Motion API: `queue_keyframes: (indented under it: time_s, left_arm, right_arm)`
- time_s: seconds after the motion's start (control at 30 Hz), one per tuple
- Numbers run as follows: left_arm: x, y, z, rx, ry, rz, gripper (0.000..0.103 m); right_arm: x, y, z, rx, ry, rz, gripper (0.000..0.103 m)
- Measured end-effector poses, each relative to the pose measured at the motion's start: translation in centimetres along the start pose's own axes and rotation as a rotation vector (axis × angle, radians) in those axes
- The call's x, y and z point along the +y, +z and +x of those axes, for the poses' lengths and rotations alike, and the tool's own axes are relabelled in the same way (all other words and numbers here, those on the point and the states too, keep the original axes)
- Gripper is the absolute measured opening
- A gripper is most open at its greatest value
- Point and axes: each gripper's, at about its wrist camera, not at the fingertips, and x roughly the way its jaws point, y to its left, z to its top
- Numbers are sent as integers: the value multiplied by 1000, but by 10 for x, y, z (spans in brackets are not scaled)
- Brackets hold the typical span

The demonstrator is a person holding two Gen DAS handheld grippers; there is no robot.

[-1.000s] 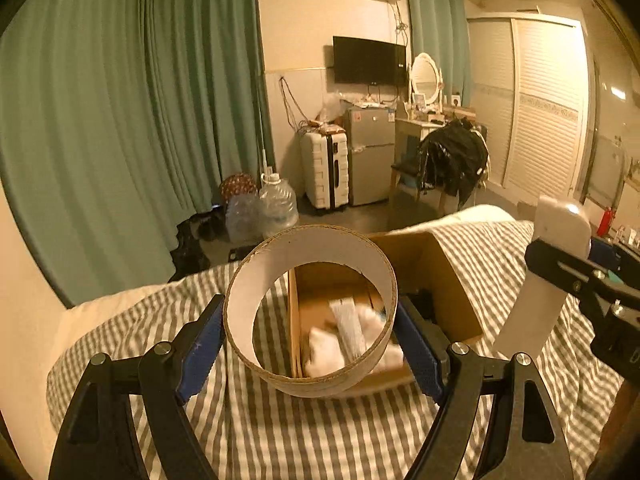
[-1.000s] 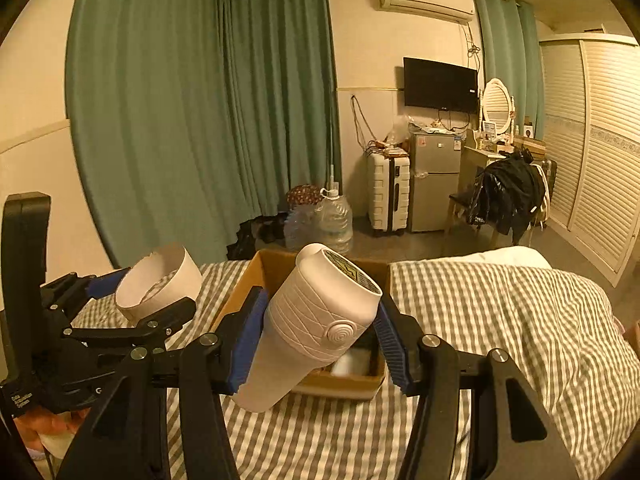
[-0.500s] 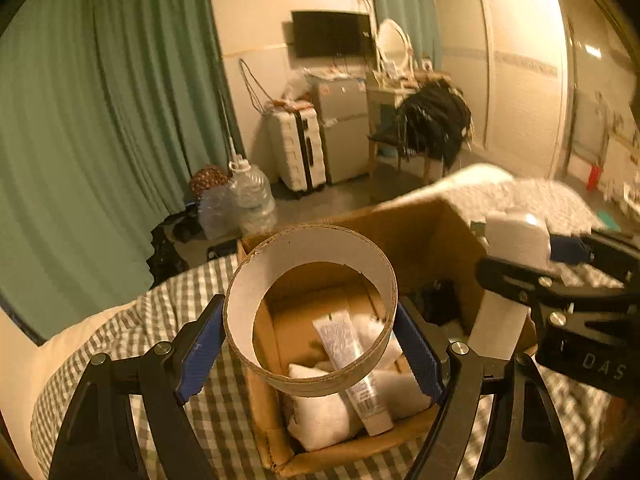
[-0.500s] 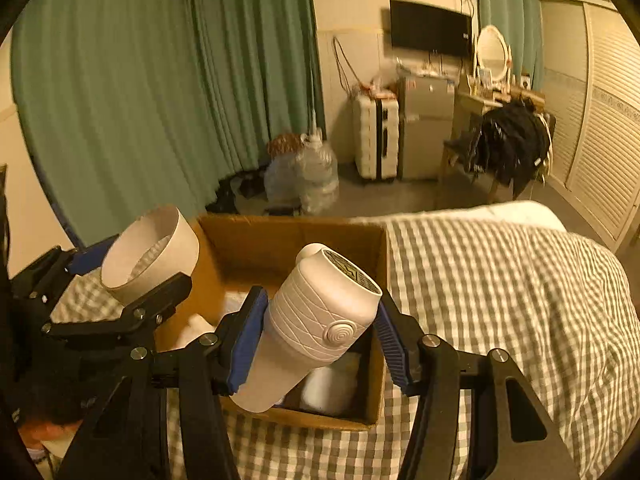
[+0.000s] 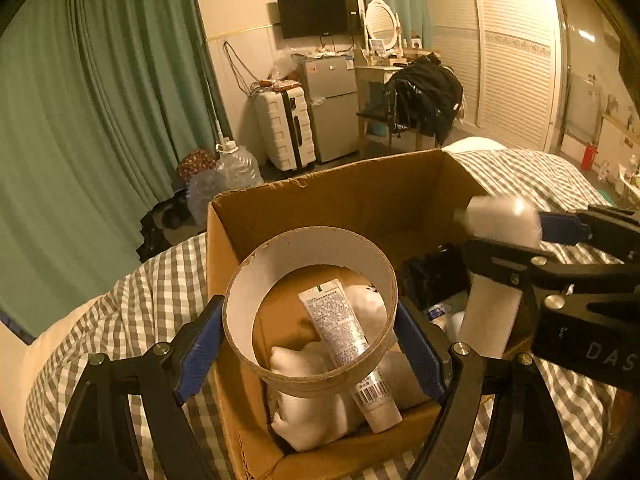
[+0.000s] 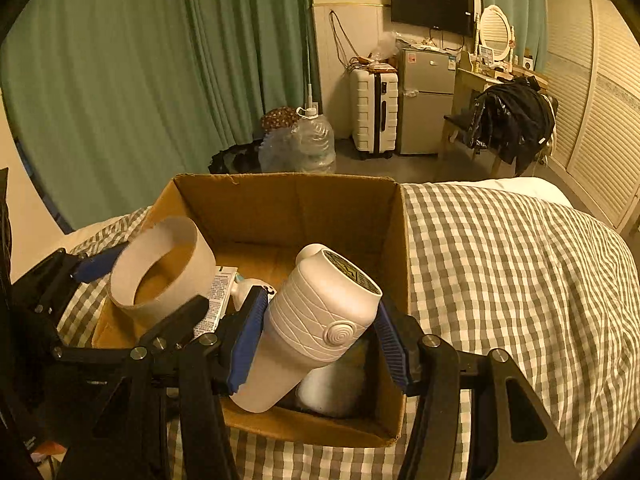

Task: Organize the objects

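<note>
An open cardboard box point(image 5: 320, 204) point(image 6: 288, 200) sits on a checked bed cover. My left gripper point(image 5: 310, 344) is shut on a wide cardboard ring point(image 5: 276, 264), held over the box's left half; the ring also shows in the right wrist view point(image 6: 160, 268). My right gripper point(image 6: 316, 344) is shut on a white ribbed bottle point(image 6: 316, 320), held tilted over the box's right half; the bottle also shows in the left wrist view point(image 5: 492, 308). Inside the box lie a white tube point(image 5: 344, 336) and white soft items point(image 5: 304, 404).
The checked bed cover point(image 6: 500, 280) spreads to the right of the box. Beyond the bed are green curtains point(image 6: 160, 60), water jugs point(image 6: 312, 144), a white suitcase point(image 6: 374, 112), a small fridge point(image 6: 426, 100) and a chair with a black jacket point(image 6: 508, 120).
Both grippers have moved forward and down toward the box, with the ring and the bottle still in them. They now hang over the box's opening.
</note>
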Motion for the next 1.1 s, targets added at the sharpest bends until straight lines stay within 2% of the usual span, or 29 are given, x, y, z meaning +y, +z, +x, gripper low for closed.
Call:
queue_keyframes:
  time_s: [0.07,0.2,0.3,0.4,0.8,1.1]
  left_arm:
    - [-1,-1,-1,13,-6,1,85]
    - [-3,-2,-10,2,1,7,94]
    - [-4,4,-25,-19,3,5,96]
    - [0,11,-44,-46,18,2,97]
    - [13,44,-154,-193,49,-74,101]
    - [6,43,-234,-329,39,-80,103]
  right_arm:
    - [0,1,-4,-13,2,-2,54]
    - [2,6,-12,-21,-1,-4,54]
    - [2,10,-23,-41,-3,1,63]
    - [1,15,-39,-63,3,16,65]
    - [10,35,-153,-215,-18,10,77]
    - [14,26,-245,-324,-63,-20,90]
